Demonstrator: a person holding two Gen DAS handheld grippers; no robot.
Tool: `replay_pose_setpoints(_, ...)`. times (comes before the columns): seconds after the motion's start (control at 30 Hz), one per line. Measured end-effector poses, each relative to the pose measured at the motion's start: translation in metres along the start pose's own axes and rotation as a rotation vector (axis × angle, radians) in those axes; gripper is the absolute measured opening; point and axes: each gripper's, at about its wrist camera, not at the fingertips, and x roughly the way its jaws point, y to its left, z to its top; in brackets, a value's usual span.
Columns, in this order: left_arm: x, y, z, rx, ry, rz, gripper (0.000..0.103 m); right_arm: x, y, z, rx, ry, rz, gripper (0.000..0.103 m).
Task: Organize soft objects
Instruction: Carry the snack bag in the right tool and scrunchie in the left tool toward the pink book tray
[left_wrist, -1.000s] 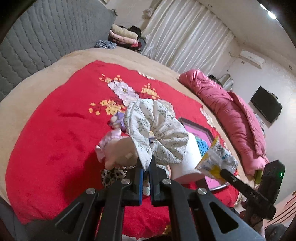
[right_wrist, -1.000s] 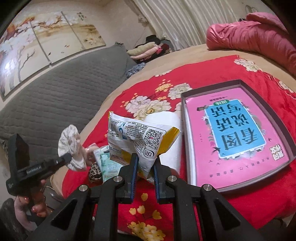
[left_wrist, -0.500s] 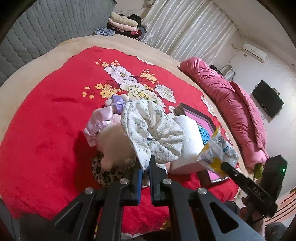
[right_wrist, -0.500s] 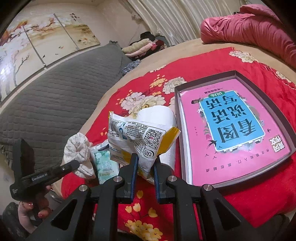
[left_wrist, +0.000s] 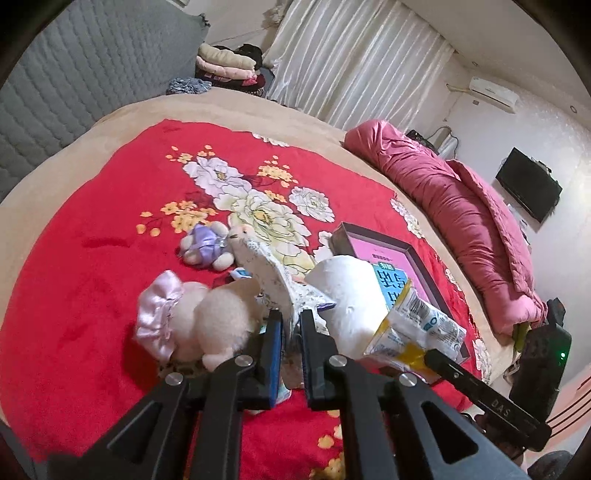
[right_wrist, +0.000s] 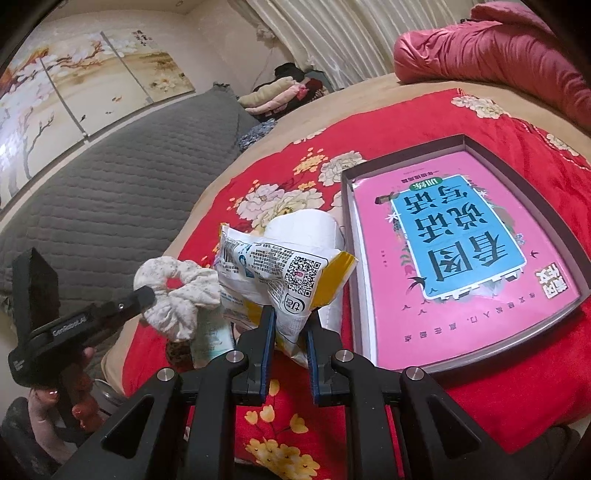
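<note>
Left gripper (left_wrist: 291, 325) opening with the scrunchie (right_wrist: 177, 291) between its jaws above the near toy pile on the bed (left_wrist: 92, 221); right gripper (right_wrist: 290, 325) pinches the packet (right_wrist: 273, 269): let the scrunchie drop free before you pull away.

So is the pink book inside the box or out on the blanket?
Inside. The pink book lies flat in the dark shallow box, whose raised walls frame it on all sides, on the red flowered blanket.
</note>
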Motion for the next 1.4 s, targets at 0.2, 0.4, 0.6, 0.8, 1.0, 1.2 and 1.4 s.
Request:
replay_pose_setpoints(0.2,0.009,-0.017,0.005,0.042,0.0,0.017,0.008,-0.006,-0.009,0.002,0.026,-0.023,-0.006,0.016)
replay_pose_setpoints(0.4,0.015,-0.033,0.009,0.077,0.007,0.01,0.006,-0.013,-0.021,0.006,0.061,-0.05,-0.009,0.016)
replay_pose_setpoints(0.6,0.019,-0.046,0.014,0.095,0.004,0.001,0.005,-0.025,-0.029,0.01,0.074,-0.089,-0.025,0.016)
replay_pose_setpoints(0.8,0.019,-0.066,0.021,0.118,-0.011,-0.029,0.004,-0.038,-0.042,0.016,0.106,-0.13,-0.048,0.016)
replay_pose_setpoints(1.0,0.028,-0.094,0.026,0.157,-0.007,-0.069,0.003,-0.05,-0.059,0.019,0.14,-0.166,-0.084,0.016)
replay_pose_setpoints(1.2,0.048,-0.129,0.022,0.207,0.028,-0.117,0.003,-0.06,-0.074,0.02,0.173,-0.192,-0.118,0.016)
replay_pose_setpoints(1.4,0.07,-0.16,0.015,0.24,0.068,-0.158,0.003,-0.065,-0.086,0.02,0.183,-0.199,-0.183,0.016)
